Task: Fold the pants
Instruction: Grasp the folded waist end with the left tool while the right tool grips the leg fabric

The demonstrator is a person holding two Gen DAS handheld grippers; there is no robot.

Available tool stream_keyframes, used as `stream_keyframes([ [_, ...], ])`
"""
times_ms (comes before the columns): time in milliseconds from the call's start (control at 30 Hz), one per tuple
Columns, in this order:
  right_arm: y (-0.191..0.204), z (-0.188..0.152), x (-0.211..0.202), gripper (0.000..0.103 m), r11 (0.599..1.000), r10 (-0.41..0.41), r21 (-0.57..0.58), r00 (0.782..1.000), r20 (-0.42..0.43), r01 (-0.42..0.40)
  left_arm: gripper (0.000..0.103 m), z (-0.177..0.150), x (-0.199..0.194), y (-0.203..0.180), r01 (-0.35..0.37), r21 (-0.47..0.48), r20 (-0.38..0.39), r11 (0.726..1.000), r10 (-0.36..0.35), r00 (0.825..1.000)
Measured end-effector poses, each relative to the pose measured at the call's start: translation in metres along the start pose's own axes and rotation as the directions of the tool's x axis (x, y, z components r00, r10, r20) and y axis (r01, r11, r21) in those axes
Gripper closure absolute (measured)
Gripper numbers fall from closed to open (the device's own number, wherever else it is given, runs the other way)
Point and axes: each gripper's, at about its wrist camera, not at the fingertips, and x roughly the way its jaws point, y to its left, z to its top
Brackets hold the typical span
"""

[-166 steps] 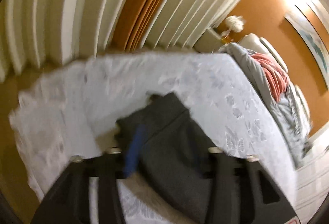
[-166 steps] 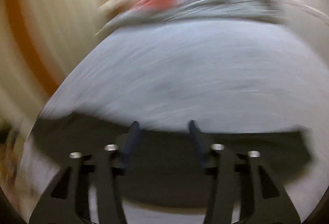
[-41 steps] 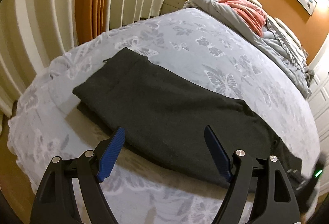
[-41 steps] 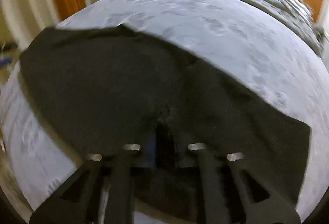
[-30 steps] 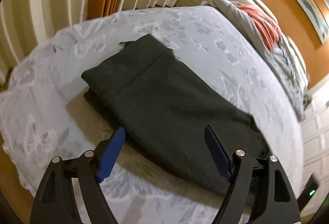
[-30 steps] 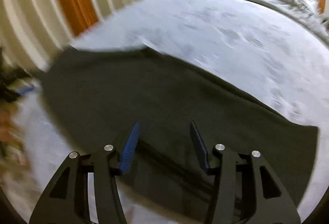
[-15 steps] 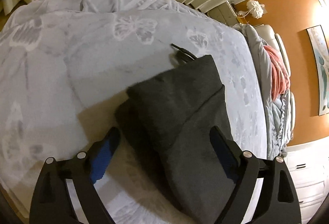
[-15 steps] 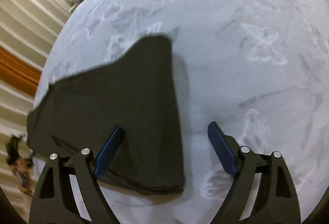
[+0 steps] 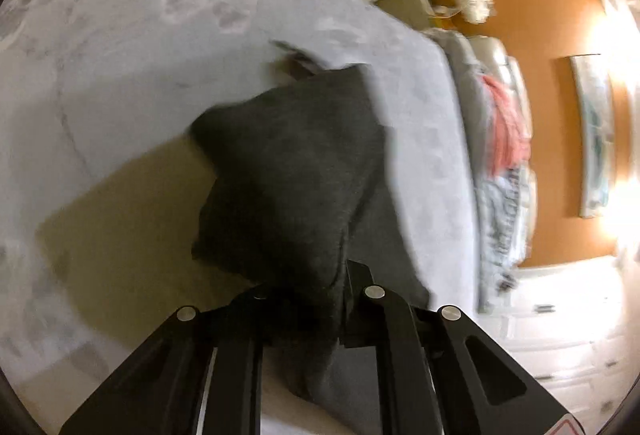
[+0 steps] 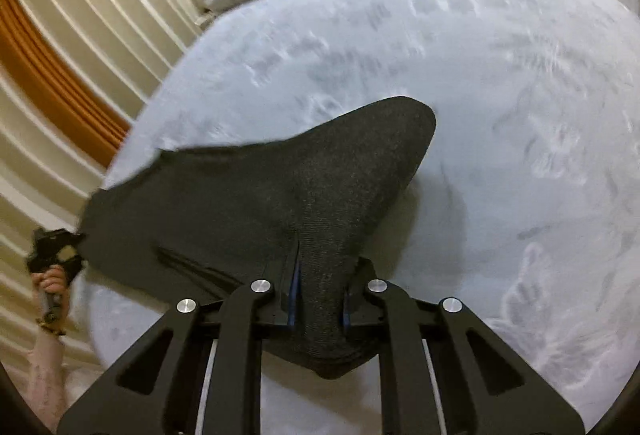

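Your left gripper (image 9: 308, 299) had its fingers pinched on one end of the dark grey pants (image 9: 288, 175), the cloth bunching up over the finger bases so that the pads themselves were hidden from its own camera. Your right gripper (image 10: 316, 299) was likewise clamped on the pants (image 10: 280, 195) at the other end, with the blue pads (image 10: 295, 291) pressed against a ridge of fabric that rose between them. The pants hung in a loose span between your two grippers, over the pale butterfly-print bedspread (image 10: 500, 95), with a rounded corner of cloth draping forward in the right wrist view; I cannot tell whether the middle of the garment touched the bed. In that same view your left hand (image 10: 50, 281) showed at the far left edge, wrapped round the handle of its gripper at the far end of the cloth. A rumpled grey blanket (image 9: 496, 203) with something pink (image 9: 506, 127) on it lay at the head of the bed, and pleated cream curtains (image 10: 72, 47) stood alongside the bed.
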Motion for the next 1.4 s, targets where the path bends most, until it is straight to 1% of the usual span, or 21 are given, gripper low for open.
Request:
stream_keyframes([
  [100,-0.015,0.001,-0.038,0.09,0.998,-0.062,-0.008,0.998,0.031,0.062,0.094,-0.023,-0.008,-0.019,0.025,0.099,-0.075,0.995,-0.018,0.997],
  [200,-0.048,-0.013,-0.049,0.082,0.98,-0.199,-0.026,0.979,-0.035,0.198,0.093,-0.058,0.009,-0.022,-0.034,0.164,-0.183,0.986,0.065,0.981],
  [233,-0.06,-0.02,-0.041,0.074,0.961,-0.278,-0.037,0.957,-0.087,0.276,0.093,-0.068,0.017,-0.021,-0.086,0.191,-0.196,0.978,0.124,0.973],
  [300,-0.081,-0.026,-0.031,0.063,0.826,-0.562,-0.046,0.815,-0.144,0.561,0.089,-0.08,0.025,-0.02,-0.187,0.242,-0.162,0.952,0.23,0.96],
  [333,-0.078,-0.025,-0.036,0.063,0.814,-0.581,-0.046,0.807,-0.106,0.579,0.089,-0.082,0.024,-0.021,-0.197,0.249,-0.15,0.948,0.239,0.959],
  [400,-0.048,-0.021,-0.066,0.06,0.893,-0.444,-0.03,0.891,0.092,0.448,0.084,-0.081,0.02,-0.023,-0.201,0.234,-0.142,0.951,0.238,0.961],
  [433,-0.034,-0.022,-0.069,0.052,0.92,-0.378,-0.057,0.916,0.132,0.388,0.084,-0.081,0.018,-0.022,-0.2,0.222,-0.138,0.954,0.233,0.963],
  [467,-0.008,-0.025,-0.064,0.034,0.947,-0.278,-0.126,0.949,0.151,0.297,0.084,-0.081,0.017,-0.022,-0.2,0.208,-0.136,0.958,0.23,0.964],
  [567,0.055,-0.042,-0.018,0.035,0.939,-0.156,-0.298,0.985,0.069,0.17,0.084,-0.085,0.015,-0.02,-0.212,0.176,-0.118,0.961,0.235,0.965],
  [733,0.128,-0.068,0.063,0.039,0.848,-0.202,-0.505,0.979,-0.025,0.162,0.084,-0.089,0.016,-0.033,-0.251,0.253,-0.067,0.934,0.276,0.959],
  [767,0.135,-0.072,0.077,0.047,0.818,-0.257,-0.536,0.966,-0.012,0.211,0.084,-0.089,0.017,-0.034,-0.253,0.264,-0.063,0.931,0.279,0.958],
  [800,0.133,-0.073,0.089,0.064,0.809,-0.291,-0.542,0.956,-0.03,0.229,0.084,-0.088,0.018,-0.036,-0.254,0.277,-0.062,0.927,0.281,0.958],
  [833,0.127,-0.074,0.089,0.072,0.831,-0.27,-0.518,0.961,-0.055,0.203,0.084,-0.088,0.018,-0.035,-0.25,0.284,-0.066,0.926,0.279,0.958],
  [867,0.122,-0.067,0.086,0.09,0.867,-0.245,-0.461,0.967,-0.066,0.188,0.084,-0.087,0.019,-0.034,-0.246,0.285,-0.07,0.927,0.276,0.959],
  [900,0.121,-0.059,0.078,0.094,0.883,-0.24,-0.429,0.969,-0.06,0.192,0.084,-0.086,0.018,-0.032,-0.231,0.285,-0.082,0.93,0.264,0.961],
  [1033,0.135,-0.035,0.027,0.094,0.937,-0.043,-0.346,0.998,0.041,0.055,0.084,-0.082,0.018,-0.032,-0.202,0.292,-0.11,0.935,0.243,0.964],
  [1133,0.158,-0.034,0.034,0.094,0.936,0.083,-0.343,0.997,-0.007,-0.08,0.083,-0.08,0.021,-0.028,-0.198,0.279,-0.127,0.94,0.24,0.962],
  [1200,0.173,-0.047,0.075,0.089,0.916,0.053,-0.392,0.994,-0.098,-0.087,0.083,-0.08,0.022,-0.028,-0.196,0.271,-0.127,0.942,0.237,0.963],
  [1267,0.176,-0.07,0.122,0.088,0.884,-0.085,-0.468,0.978,-0.189,-0.013,0.083,-0.08,0.022,-0.029,-0.195,0.273,-0.126,0.942,0.236,0.964],
  [1300,0.176,-0.074,0.113,0.086,0.881,-0.057,-0.474,0.989,-0.134,-0.013,0.083,-0.08,0.022,-0.029,-0.191,0.275,-0.126,0.942,0.232,0.964],
  [1400,0.174,-0.058,0.069,0.079,0.901,0.005,-0.429,0.992,-0.128,-0.06,0.083,-0.08,0.021,-0.029,-0.19,0.291,-0.118,0.938,0.232,0.965],
])
